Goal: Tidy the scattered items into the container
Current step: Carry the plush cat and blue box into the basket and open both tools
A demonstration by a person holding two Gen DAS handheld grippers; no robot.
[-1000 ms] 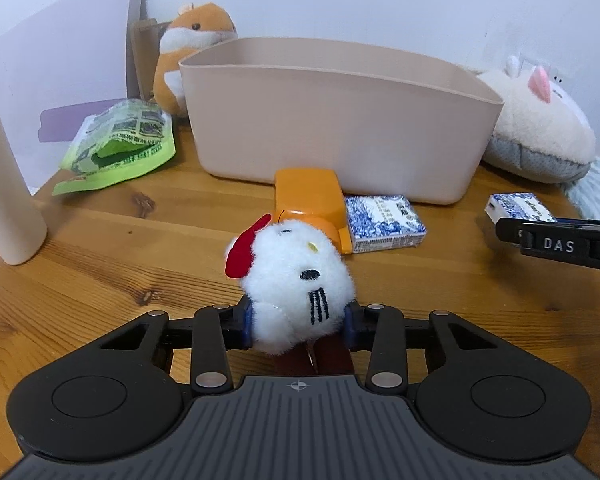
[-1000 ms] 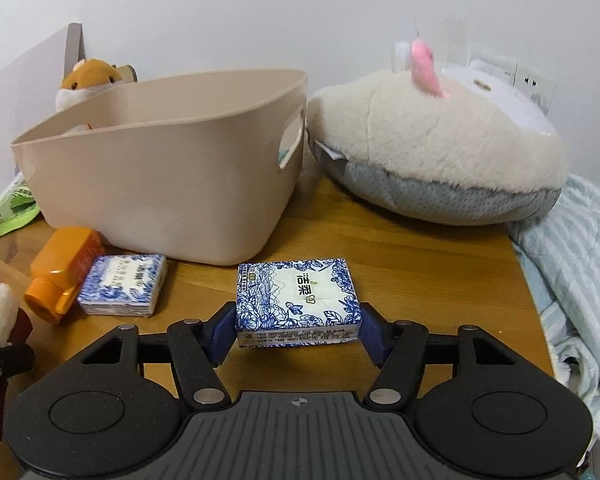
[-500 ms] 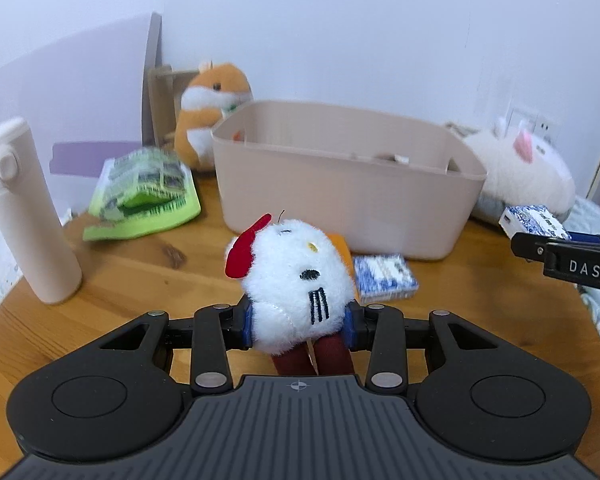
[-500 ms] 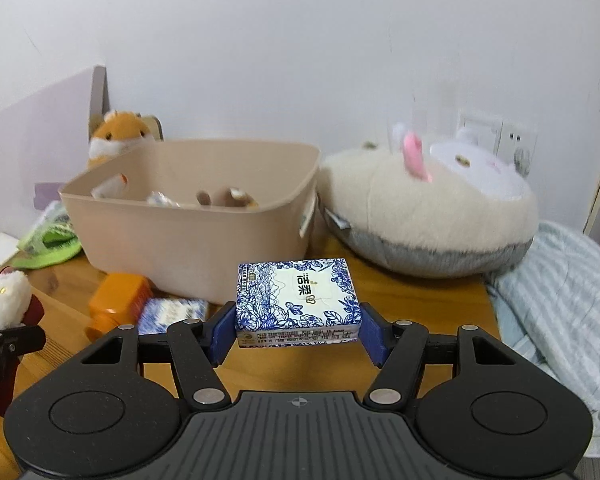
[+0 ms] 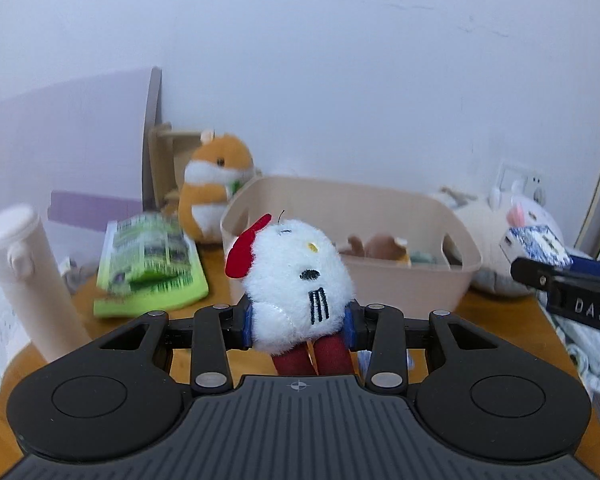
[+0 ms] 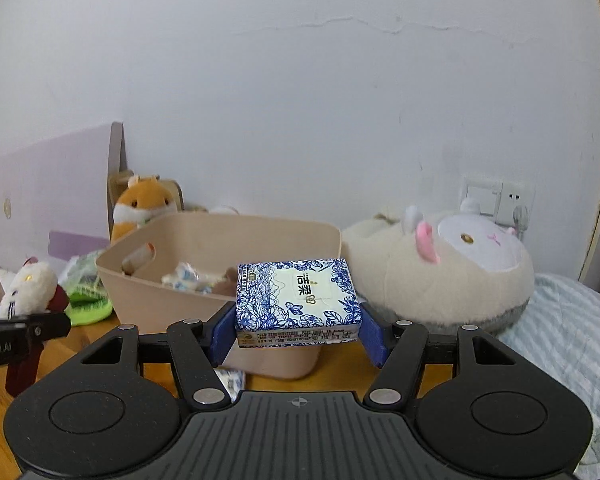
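My left gripper is shut on a white plush cat with a red bow, held in the air in front of the beige bin. My right gripper is shut on a blue-and-white tissue pack, held above the table in front of the bin. The bin holds several small items. Each gripper shows in the other's view: the right one with its pack, the left one with the cat. Another tissue pack lies on the table below.
An orange hamster plush stands behind the bin. A green packet and a cream bottle are at the left. A large cream plush and a striped cloth lie right of the bin.
Both grippers have risen well above the table with their loads. The bin's inside now shows from above. The orange bottle on the table is out of view.
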